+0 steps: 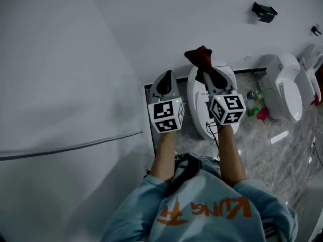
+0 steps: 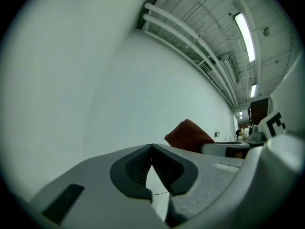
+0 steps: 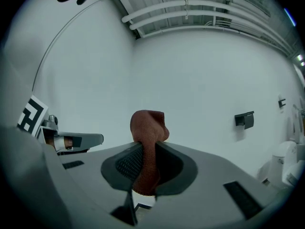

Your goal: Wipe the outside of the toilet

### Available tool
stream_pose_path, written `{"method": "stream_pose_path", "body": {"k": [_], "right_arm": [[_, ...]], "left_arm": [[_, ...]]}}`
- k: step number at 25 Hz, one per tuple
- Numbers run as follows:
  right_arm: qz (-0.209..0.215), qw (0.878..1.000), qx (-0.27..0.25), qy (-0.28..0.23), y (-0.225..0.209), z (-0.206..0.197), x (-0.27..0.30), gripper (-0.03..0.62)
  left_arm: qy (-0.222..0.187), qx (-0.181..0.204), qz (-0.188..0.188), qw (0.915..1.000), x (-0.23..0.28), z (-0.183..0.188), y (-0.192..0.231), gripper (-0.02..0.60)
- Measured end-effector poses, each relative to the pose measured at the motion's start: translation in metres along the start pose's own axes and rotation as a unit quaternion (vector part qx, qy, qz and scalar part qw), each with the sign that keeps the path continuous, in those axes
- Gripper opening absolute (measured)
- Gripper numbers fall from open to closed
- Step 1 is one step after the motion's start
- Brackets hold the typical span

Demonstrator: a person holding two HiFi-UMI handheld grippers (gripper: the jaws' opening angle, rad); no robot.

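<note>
A white toilet (image 1: 195, 102) stands against the white wall, straight ahead of me and below both grippers. My right gripper (image 1: 207, 75) hangs over its far end, shut on a reddish-brown cloth (image 1: 201, 58) that bunches up above the fingertips. In the right gripper view the cloth (image 3: 148, 127) runs down between the dark pads of the right gripper (image 3: 145, 149). My left gripper (image 1: 165, 77) is just left of the toilet, near the wall, its jaws shut with nothing between them. The left gripper view shows the left gripper (image 2: 152, 148) with its tips touching, and the cloth (image 2: 188, 136) off to the right.
A pale partition with a thin rail (image 1: 75, 146) fills the left side. A second toilet (image 1: 285, 86) stands to the right, with small green and pink items (image 1: 258, 113) on the marble floor between. A black holder (image 1: 264, 11) is fixed to the wall.
</note>
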State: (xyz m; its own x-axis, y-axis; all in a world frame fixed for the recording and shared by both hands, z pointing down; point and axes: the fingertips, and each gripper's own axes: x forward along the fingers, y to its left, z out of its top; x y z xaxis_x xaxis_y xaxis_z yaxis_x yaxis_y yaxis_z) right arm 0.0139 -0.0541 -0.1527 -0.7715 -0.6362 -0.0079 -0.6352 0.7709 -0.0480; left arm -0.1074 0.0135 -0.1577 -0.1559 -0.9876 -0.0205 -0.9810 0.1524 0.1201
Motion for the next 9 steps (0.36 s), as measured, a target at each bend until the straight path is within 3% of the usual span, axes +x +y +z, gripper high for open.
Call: {"method": "stream_pose_path", "body": {"k": [9], "right_arm": [[0.005,1.0,-0.009,0.006,0.003,-0.001,0.025,0.064]], "left_arm": [[-0.003,0.019,0.024,0.9995,0.011,0.004,0.027,-0.002]]}}
